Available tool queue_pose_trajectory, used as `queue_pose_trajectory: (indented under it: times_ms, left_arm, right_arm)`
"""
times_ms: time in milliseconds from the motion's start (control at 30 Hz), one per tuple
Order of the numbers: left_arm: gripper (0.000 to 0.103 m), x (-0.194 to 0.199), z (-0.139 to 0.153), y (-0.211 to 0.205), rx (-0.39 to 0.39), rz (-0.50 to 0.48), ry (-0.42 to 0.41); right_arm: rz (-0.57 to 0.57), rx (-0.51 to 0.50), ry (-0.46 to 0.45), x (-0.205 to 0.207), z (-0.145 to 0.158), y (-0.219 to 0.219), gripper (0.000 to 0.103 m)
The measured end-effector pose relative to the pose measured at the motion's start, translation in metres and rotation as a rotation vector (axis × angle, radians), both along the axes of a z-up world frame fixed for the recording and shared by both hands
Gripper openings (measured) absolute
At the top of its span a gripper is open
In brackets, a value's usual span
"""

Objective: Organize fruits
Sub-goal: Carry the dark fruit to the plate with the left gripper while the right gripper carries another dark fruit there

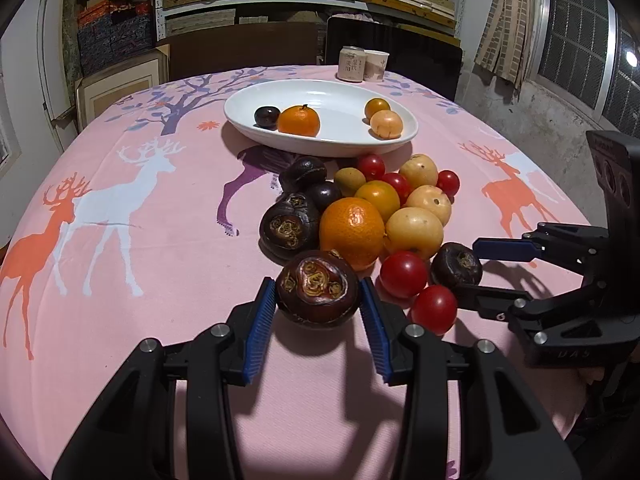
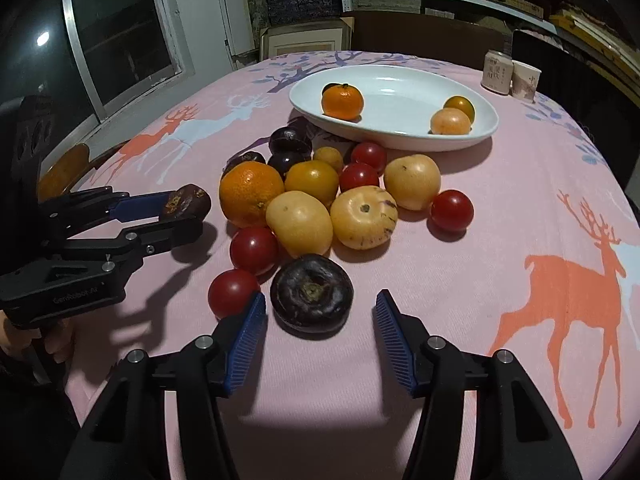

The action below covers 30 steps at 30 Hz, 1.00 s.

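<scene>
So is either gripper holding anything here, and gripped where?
Left gripper clamps a dark brown water chestnut across its sides. Right gripper is open, holding nothing.

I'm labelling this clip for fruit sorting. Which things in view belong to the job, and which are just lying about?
Belongs to the job:
- white oval ceramic dish, holding four fruits
- heap of mixed fruit on the cloth, e.g. large round orange
- dark brown water chestnut in the left gripper
- dark purple chestnut before the open right gripper

Just lying about:
- beige drink can
- paper cup
- pink deer-print tablecloth
</scene>
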<state>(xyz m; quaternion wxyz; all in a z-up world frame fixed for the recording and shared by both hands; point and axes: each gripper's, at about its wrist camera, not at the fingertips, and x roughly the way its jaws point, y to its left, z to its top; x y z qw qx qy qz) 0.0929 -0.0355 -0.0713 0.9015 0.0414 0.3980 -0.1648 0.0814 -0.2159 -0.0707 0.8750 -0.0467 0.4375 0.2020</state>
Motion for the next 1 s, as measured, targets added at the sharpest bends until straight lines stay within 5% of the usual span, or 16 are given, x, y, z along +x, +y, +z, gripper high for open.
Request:
queue_pose_trajectory:
  times_ms: [133,200,1000]
  left_arm:
    - [0.042,0.001,0.000,0.000,-0.003,0.001,0.009]
    - [0.042,0.001,0.000,0.001,-0.004,0.000,0.008]
    - [0.042,-0.002,0.003,0.003,0.009,0.022,-0.008]
  right_arm:
    - [0.014,-0.023,0.012,0.004,-0.003,0.013,0.055]
    - [0.009,-0.043,0.002,0.004,-0.005,0.016,0.043]
    - [-0.071,0.137,-0.028,-0.011,0.005,-0.024,0.043]
